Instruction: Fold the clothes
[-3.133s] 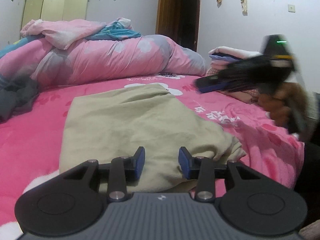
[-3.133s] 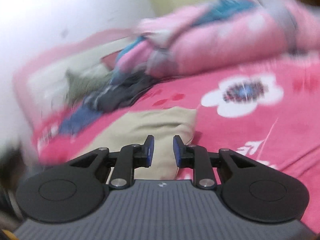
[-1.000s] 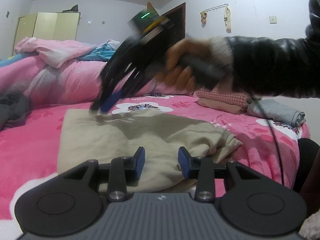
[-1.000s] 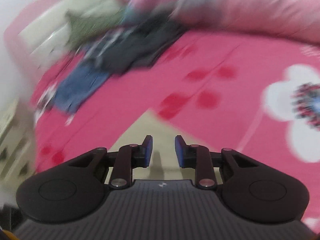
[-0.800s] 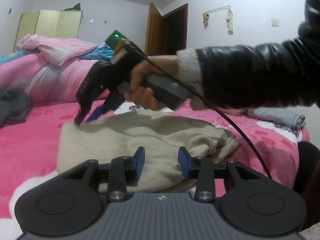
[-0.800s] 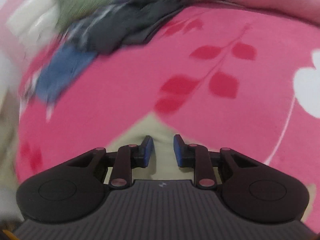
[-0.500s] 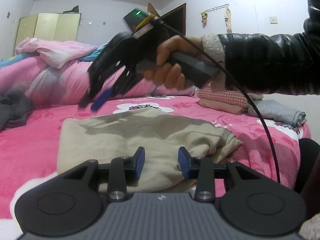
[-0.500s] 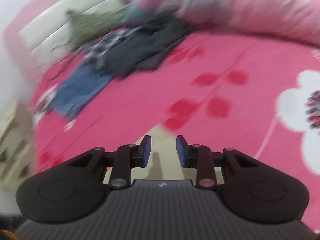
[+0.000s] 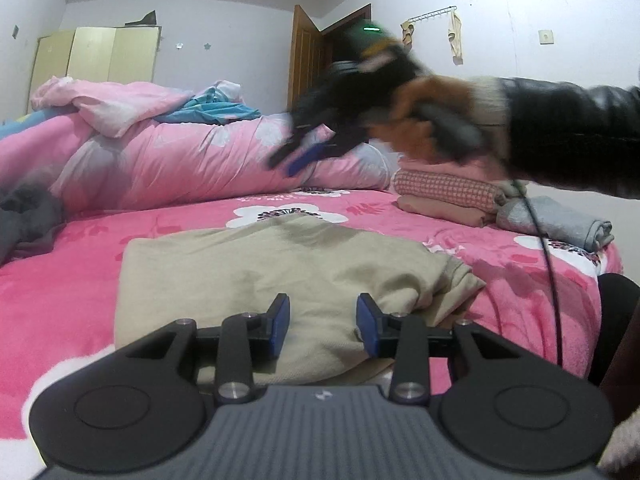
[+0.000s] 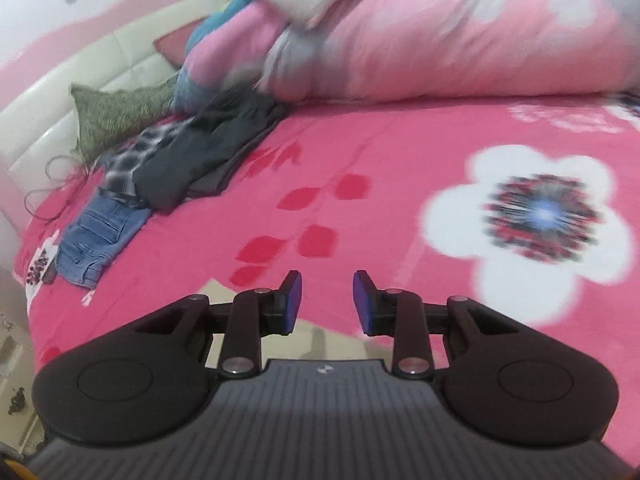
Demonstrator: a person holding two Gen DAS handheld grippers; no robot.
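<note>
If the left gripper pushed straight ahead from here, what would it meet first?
Probably the beige garment: the left gripper sits low with its open jaws framing the near folded edge. Depth is unclear, so contact may be almost immediate.

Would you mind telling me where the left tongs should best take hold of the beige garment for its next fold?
Probably the near hem of the beige garment, approached low from the near side. That edge lies just ahead of the open left tongs, while the right corner is bunched and thick.
</note>
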